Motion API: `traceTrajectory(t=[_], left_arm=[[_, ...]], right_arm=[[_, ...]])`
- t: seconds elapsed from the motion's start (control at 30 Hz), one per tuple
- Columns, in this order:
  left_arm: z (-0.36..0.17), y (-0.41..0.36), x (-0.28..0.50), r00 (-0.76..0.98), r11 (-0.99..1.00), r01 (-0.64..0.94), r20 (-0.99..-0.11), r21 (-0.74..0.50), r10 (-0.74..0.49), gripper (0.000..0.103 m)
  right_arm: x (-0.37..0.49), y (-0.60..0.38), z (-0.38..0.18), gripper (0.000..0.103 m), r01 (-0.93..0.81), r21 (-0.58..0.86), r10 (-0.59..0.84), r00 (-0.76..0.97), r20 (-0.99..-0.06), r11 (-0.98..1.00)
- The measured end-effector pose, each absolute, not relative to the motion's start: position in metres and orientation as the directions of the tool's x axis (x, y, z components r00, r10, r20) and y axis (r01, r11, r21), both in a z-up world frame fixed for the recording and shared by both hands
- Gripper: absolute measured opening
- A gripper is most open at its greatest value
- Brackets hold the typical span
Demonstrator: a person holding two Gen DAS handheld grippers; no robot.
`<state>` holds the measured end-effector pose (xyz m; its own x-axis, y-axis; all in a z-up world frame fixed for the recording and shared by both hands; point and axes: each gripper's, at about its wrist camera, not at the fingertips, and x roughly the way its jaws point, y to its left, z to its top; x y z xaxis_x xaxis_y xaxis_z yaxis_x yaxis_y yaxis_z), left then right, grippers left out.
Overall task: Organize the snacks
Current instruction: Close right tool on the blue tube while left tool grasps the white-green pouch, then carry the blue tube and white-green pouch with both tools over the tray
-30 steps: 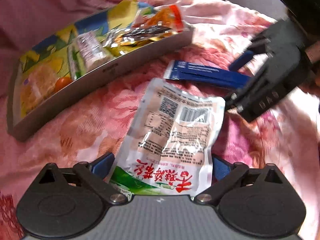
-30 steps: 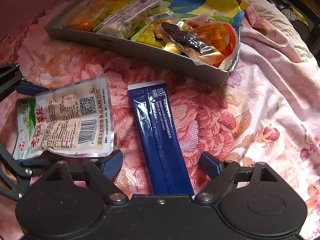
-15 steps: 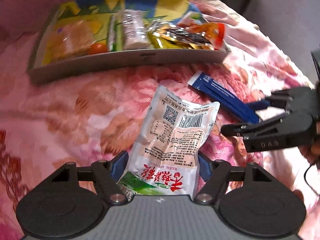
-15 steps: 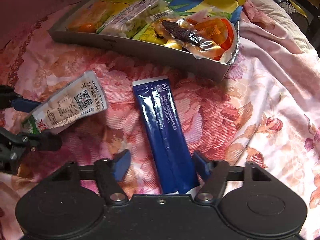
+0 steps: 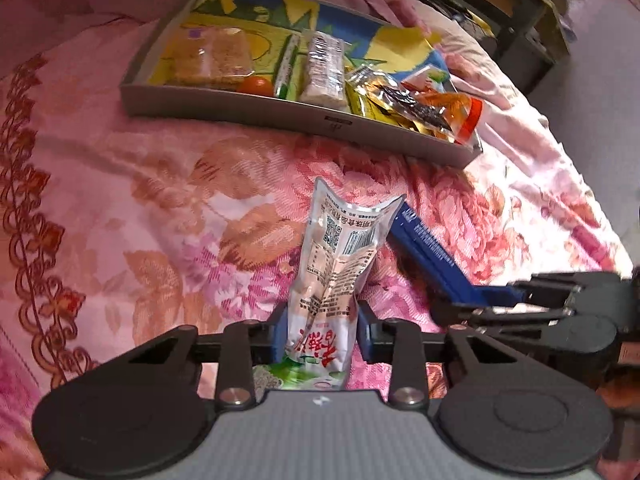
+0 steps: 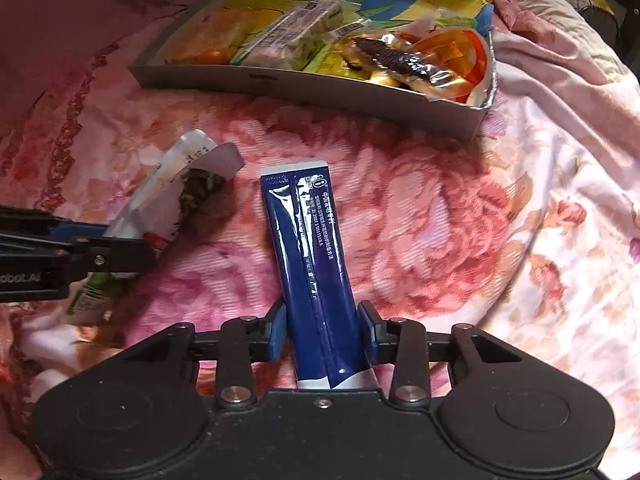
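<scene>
My left gripper (image 5: pixel 322 330) is shut on a white snack pouch (image 5: pixel 336 264) with red lettering, which bends and stands up off the floral cloth. My right gripper (image 6: pixel 322 330) is shut on a long blue packet (image 6: pixel 308 252). The blue packet also shows in the left wrist view (image 5: pixel 428 258), with the right gripper (image 5: pixel 500 300) at its end. The pouch shows in the right wrist view (image 6: pixel 172 196) at the left, held by the left gripper (image 6: pixel 100 240). A grey-walled tray (image 5: pixel 280 110) with several snacks lies beyond both.
The pink floral bedcover (image 5: pixel 140 208) lies under everything. An orange-edged packet (image 6: pixel 452 60) hangs over the tray's right end (image 6: pixel 480 116). Dark furniture (image 5: pixel 512 20) stands at the far right beyond the bed.
Both grippers have closed: the left on the white pouch, which has folded and lifted, the right on the blue packet. The left view has swung toward the tray.
</scene>
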<state>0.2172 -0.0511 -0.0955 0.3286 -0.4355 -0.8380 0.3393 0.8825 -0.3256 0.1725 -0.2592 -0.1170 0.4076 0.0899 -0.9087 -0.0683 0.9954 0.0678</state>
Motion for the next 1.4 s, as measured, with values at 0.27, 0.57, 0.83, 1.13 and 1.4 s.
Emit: traceTrajectory(t=[0.27, 0.57, 0.83, 1.13, 1.4], left_arm=[[-0.098, -0.048, 0.220, 0.362, 0.891, 0.300, -0.823, -0.342, -0.438, 0.034], [-0.092, -0.042, 0.227, 0.427, 0.891, 0.260, -0.784, -0.371, -0.451, 0.032], [-0.075, -0.032, 0.233, 0.564, 0.875, 0.236, -0.673, -0.422, -0.477, 0.032], [-0.043, -0.037, 0.287, 0.726, 0.887, 0.245, -0.532, -0.392, -0.436, 0.033], [-0.047, -0.045, 0.347, 0.770, 0.883, 0.236, -0.475, -0.407, -0.425, 0.033]], right_arm=[[0.172, -0.238, -0.124, 0.039, -0.039, 0.023, 0.039, 0.472, -0.881, 0.999], [0.180, -0.226, -0.114, 0.032, -0.114, 0.029, 0.086, 0.533, -0.841, 0.993], [0.175, -0.224, -0.098, 0.032, -0.109, -0.073, 0.018, 0.662, -0.749, 0.991], [0.195, -0.235, -0.072, 0.032, -0.013, -0.071, -0.027, 0.849, -0.528, 0.997], [0.263, -0.268, -0.066, 0.032, 0.130, 0.125, -0.056, 0.879, -0.473, 0.984]])
